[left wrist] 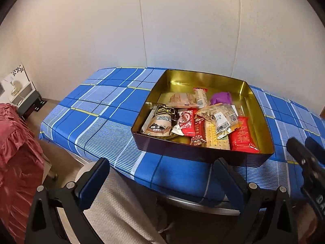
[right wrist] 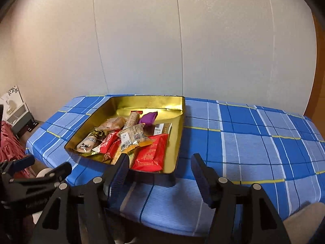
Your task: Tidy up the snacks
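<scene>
With my left gripper [left wrist: 162, 174] and right gripper [right wrist: 160, 170] both gaping and holding nothing, I see the snacks [left wrist: 203, 120] piled in the gold-lined tin [left wrist: 203, 79] on the blue checked cloth [right wrist: 254, 142], just beyond both sets of jaws.

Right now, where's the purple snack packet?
In both wrist views the purple packet lies inside the gold-lined tin, toward its far wall, just right of the upright cereal bar and behind the main pile.
</scene>
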